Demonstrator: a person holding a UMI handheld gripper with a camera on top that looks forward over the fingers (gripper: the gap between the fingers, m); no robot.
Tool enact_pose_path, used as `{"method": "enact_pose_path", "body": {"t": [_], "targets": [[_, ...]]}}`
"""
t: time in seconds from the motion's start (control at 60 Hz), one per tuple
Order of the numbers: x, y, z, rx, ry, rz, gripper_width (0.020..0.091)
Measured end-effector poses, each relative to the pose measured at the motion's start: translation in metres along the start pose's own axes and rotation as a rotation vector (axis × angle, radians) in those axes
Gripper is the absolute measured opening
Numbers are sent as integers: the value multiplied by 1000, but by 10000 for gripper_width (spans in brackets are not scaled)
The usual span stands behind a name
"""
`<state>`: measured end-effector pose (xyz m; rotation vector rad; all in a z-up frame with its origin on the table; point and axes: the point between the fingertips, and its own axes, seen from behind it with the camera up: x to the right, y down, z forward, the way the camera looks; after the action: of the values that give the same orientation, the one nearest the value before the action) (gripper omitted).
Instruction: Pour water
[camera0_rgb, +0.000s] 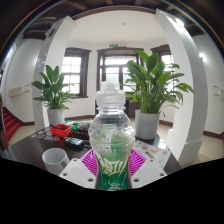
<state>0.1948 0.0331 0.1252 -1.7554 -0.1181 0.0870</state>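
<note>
A clear plastic bottle (111, 135) with a white cap and a green label stands upright between my fingers. My gripper (112, 163) is shut on the bottle, and both magenta pads (91, 160) press against its lower body. The bottle is held above a dark table (30, 150). A white cup (55, 158) stands on the table to the left of the bottle, a short way ahead of the left finger. I cannot see the water level inside the bottle clearly.
Two potted plants stand beyond the table, one at the left (52, 92) and one at the right (152, 85) in a white pot. A red object (63, 130) and small items lie on the table behind the cup. Windows (118, 68) line the far wall.
</note>
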Motion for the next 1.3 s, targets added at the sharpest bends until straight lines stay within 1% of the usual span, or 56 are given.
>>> {"method": "enact_pose_path", "body": {"t": [0.05,0.117,0.133,0.15,0.167,0.317,0.333,0.35,0.367,0.383,0.4,0.467,0.483,0.533,0.567,0.617,0.633,0.733,0.867,0.983,1.083,1.233,1.3], "targets": [[-5,4,3,-2,-10,-1,345],[-15,18,7,-26,-11,6,344],[-15,29,11,-35,-13,7,351],[-15,34,11,-42,-12,6,390],[-14,26,11,-5,-10,8,346],[-12,27,16,7,9,37,347],[-11,27,16,7,10,39,373],[-10,28,11,4,12,43,376],[-11,28,11,4,10,47,393],[-11,28,11,3,12,49,457],[-12,28,11,4,12,50,457],[-13,29,12,1,8,43,531],[-13,33,11,-13,9,39,564],[-9,46,5,-74,24,16,746],[-7,50,0,-87,39,-5,882],[-11,55,-7,-92,45,-39,835],[-11,56,-14,-95,47,-49,831],[-27,56,-54,-87,54,-83,859],[-59,59,-115,-115,72,-18,858],[-78,43,-153,-100,99,52,859],[-93,28,-175,-91,109,78,857],[-105,20,-188,-116,148,28,863],[-108,11,-193,-91,168,1,862]]}}
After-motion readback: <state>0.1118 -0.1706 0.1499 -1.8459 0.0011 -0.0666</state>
